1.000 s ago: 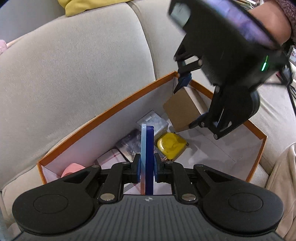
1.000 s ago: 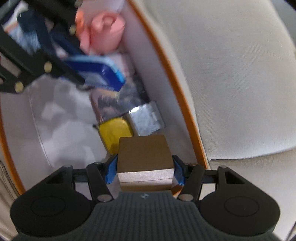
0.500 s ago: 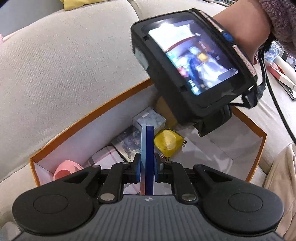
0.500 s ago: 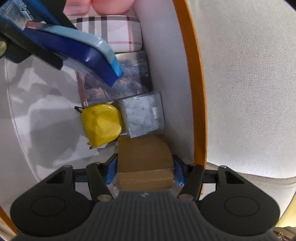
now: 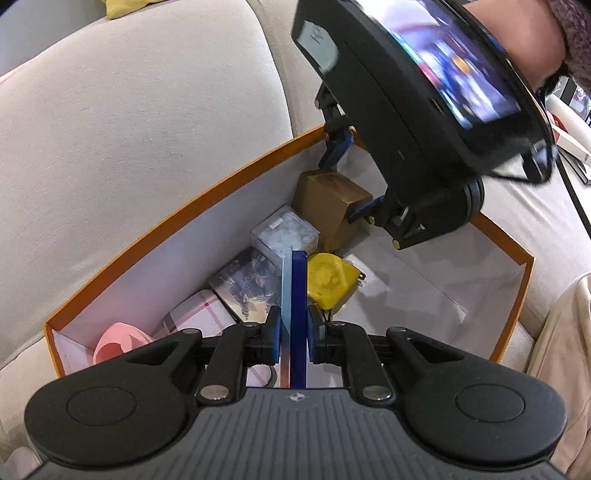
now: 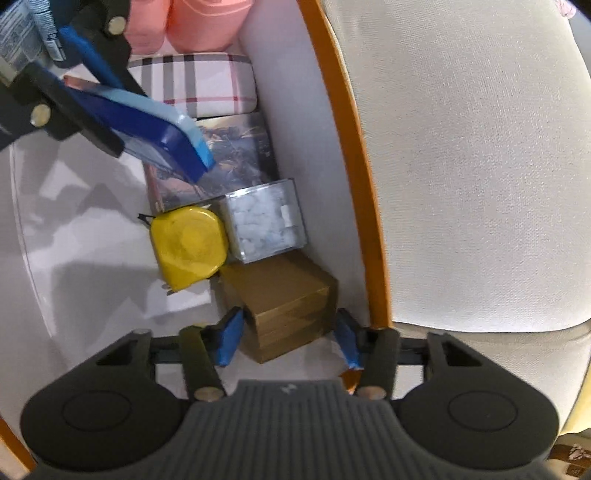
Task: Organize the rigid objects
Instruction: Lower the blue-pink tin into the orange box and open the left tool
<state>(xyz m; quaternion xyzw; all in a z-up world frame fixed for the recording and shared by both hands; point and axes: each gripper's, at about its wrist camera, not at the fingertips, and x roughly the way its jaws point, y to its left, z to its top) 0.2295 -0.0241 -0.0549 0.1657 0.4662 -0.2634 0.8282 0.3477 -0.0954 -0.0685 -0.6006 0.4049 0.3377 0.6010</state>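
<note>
An orange-rimmed cardboard box [image 5: 184, 206] sits on a beige sofa. My left gripper [image 5: 293, 332] is shut on a flat blue case [image 5: 297, 295], held on edge above the box's contents; the right wrist view shows the same blue case [image 6: 159, 136] at upper left. My right gripper [image 6: 288, 343] points down into the box's corner. A brown cardboard box [image 6: 280, 291] stands on the floor there between its jaws, which are closing. Both blue pads stand slightly apart from its sides. In the left wrist view the brown box [image 5: 328, 199] sits under the right gripper [image 5: 349, 181].
Along the box's wall [image 6: 347, 147] lie a clear cube of white bits [image 6: 264, 221], a yellow tape measure [image 6: 188, 247], a picture-printed case [image 6: 236, 147], a plaid case [image 6: 199, 81] and pink items [image 6: 207, 22]. White lining paper covers the floor. Sofa cushions [image 6: 461, 147] surround the box.
The right gripper went down into the box with the brown box and set it beside the clear cube. Its pads have come off the box's sides. The left gripper kept still.
</note>
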